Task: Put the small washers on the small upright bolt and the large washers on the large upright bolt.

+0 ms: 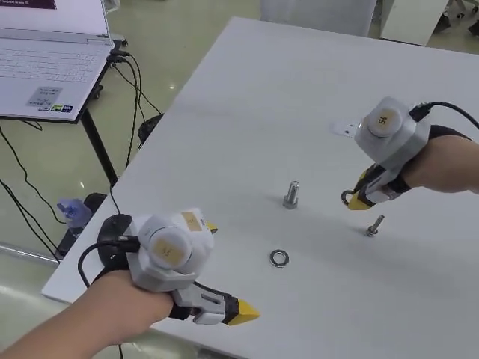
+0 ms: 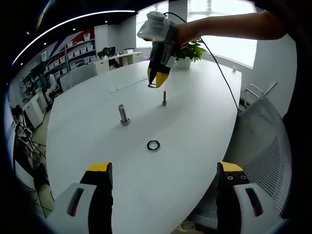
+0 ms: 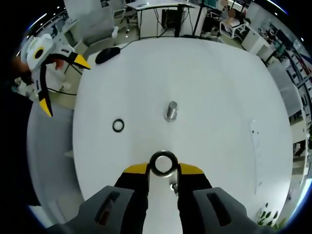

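In the head view, the white flat-topped bench (image 1: 299, 97) carries a large upright silver steel bolt (image 1: 291, 194) at centre and a small upright silver steel bolt (image 1: 373, 226) to its lower right. A thin, flat steel ring, the loose washer (image 1: 279, 258), lies below the large bolt and apart from both. At the right of the frame the right gripper (image 1: 358, 200) pinches a second steel ring, the held washer (image 1: 347, 198), by its rim, just up and left of the small bolt. At lower left the left gripper (image 1: 229, 269) has its yellow-tipped jaws spread wide and carries nothing. In the left gripper view, the left gripper (image 2: 165, 168) has its jaws rising well apart from the bottom. The loose washer (image 2: 153, 145) lies at centre, the large bolt (image 2: 124, 115) up and left, and the small bolt (image 2: 165, 97) beyond, under the right gripper (image 2: 158, 80). In the right gripper view, the jaws are pressed onto the lower rim of the held washer (image 3: 163, 163), so its hole is free. The small bolt (image 3: 174, 186) shows just below it. I cannot tell which size this washer is. Washers like these are probably light, stiff and slick. The loose one lies flat, so it is likely best taken across its outer edge.
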### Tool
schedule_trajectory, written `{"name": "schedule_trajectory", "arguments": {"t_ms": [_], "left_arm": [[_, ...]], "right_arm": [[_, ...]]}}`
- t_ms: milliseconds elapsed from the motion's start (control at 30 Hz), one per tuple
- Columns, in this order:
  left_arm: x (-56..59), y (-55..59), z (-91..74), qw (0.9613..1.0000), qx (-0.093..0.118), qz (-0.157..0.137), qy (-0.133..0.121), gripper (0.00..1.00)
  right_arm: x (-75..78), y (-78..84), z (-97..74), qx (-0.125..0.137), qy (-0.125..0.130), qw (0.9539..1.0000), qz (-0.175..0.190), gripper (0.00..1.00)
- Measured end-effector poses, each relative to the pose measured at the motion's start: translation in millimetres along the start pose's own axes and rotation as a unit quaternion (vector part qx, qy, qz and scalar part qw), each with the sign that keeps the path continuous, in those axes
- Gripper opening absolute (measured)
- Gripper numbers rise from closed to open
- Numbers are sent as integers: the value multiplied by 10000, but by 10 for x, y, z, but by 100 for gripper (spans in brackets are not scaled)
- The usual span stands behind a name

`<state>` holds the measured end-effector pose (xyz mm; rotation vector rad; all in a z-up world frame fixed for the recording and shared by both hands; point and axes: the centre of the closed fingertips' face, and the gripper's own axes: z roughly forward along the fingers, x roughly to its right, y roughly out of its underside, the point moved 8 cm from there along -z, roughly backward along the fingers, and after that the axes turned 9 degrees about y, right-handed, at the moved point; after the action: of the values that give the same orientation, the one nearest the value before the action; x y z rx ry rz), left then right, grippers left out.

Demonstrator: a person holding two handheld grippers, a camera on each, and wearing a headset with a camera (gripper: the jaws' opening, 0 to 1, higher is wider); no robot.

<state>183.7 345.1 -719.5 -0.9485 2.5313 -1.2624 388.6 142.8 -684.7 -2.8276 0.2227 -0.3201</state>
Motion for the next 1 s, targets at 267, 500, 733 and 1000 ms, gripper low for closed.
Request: {"name": "schedule_trajectory", "arguments": {"t_ms": [267,500,733,1000], "left_arm": [[-11,13,1,10000,4,-19,18,88],[-19,46,4,10000,14,-49,9,88],[-24,56,24,10000,-26,-26,9,88],[-42,54,32,10000,-21,-38,29,88]], "right_arm": [[85,-211,82,106,-33,9999,1,22],[114,-366,237,137,-59,9998,-90,22],[188,-473,321,130,-55,9998,-148,22],[161,-600,446,113,-115,9995,-269,22]]}}
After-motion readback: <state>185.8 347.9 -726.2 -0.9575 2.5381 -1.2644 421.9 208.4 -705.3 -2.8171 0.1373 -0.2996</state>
